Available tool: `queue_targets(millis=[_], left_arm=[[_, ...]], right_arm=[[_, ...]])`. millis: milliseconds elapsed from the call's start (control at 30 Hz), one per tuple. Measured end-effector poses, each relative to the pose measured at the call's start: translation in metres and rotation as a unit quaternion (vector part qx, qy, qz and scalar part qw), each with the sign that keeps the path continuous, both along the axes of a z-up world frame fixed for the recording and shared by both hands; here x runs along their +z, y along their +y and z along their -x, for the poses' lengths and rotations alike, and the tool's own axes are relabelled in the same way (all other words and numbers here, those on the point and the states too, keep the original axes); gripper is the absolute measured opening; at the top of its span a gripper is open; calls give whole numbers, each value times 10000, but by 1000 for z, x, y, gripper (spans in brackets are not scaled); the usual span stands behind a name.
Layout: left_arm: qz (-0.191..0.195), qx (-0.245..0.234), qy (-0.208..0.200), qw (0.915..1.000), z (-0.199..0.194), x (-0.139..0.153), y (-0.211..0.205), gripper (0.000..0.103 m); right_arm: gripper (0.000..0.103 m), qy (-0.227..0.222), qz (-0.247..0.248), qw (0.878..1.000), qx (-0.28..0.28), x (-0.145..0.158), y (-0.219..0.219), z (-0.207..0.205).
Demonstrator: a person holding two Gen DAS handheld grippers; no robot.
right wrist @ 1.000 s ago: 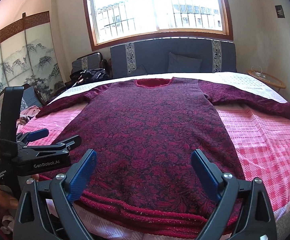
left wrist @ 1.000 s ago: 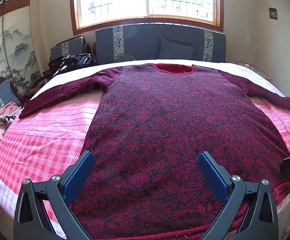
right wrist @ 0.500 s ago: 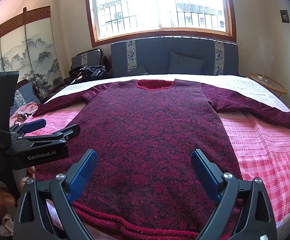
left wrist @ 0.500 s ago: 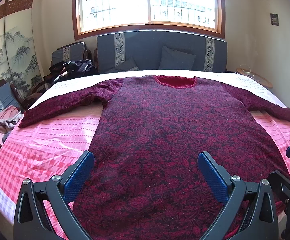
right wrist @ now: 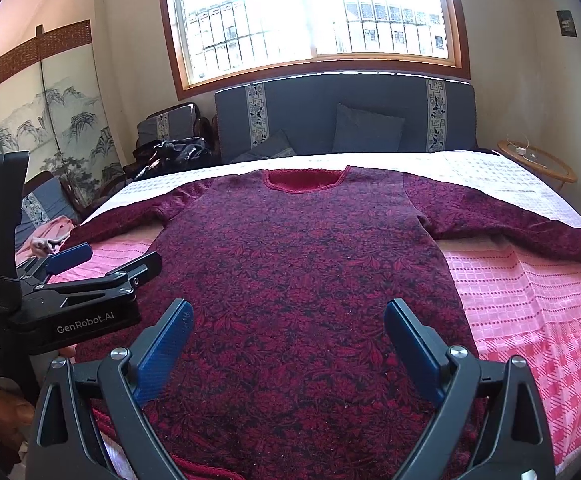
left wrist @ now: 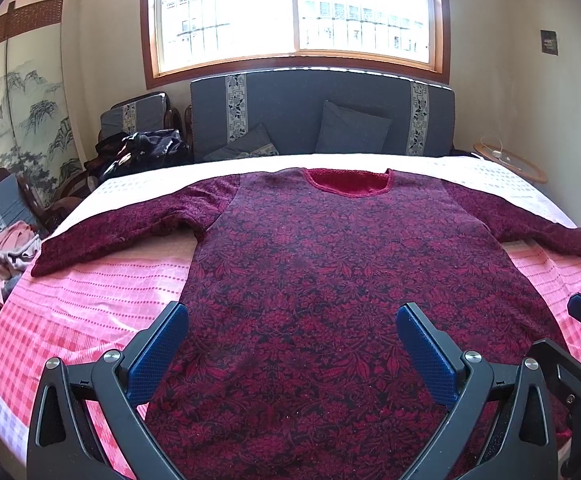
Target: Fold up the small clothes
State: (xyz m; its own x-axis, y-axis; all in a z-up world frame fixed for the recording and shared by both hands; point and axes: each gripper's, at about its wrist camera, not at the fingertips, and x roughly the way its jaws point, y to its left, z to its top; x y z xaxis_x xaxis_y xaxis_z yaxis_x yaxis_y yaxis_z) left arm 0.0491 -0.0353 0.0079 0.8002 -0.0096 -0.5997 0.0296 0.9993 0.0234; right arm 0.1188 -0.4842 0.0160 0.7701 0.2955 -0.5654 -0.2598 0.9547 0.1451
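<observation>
A: Crimson floral sweater point(left wrist: 322, 280) lies flat on the pink checked bedspread point(left wrist: 102, 300), sleeves out both sides, neck twd the window. No fold made yet, so whole job left, I'd say.

B: Grippers?

A: Left gripper point(left wrist: 292, 350) wide open, empty, above the lower body nr the hem. Right gripper point(right wrist: 288, 346) same: pads spread wide, nothing held, cloth below and between them. Neither touching fabric afaict.

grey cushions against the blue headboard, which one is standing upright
The larger grey square cushion on the right stands upright against the blue headboard; the smaller grey cushion left of it slumps low and tilted.
</observation>
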Motion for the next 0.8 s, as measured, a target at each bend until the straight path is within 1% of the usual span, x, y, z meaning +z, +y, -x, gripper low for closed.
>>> queue_targets(millis=[267,467,667,800], left_arm=[[-83,-26,28,10000,-15,4,-8,103],[-146,-5,55,9999,-32,7,-13,103],[-240,64,161,9996,-50,-2,-16,103],[-295,56,244,9993,-60,-14,-18,103]], right_arm=[[95,89,-108,9999,40,7,-2,-21],[95,214,-360,9991,64,10,-14,-43],[96,402,-736,9963,-191,7,-52,-77],[96,497,-925,9934,-469,0,-90,-99]])
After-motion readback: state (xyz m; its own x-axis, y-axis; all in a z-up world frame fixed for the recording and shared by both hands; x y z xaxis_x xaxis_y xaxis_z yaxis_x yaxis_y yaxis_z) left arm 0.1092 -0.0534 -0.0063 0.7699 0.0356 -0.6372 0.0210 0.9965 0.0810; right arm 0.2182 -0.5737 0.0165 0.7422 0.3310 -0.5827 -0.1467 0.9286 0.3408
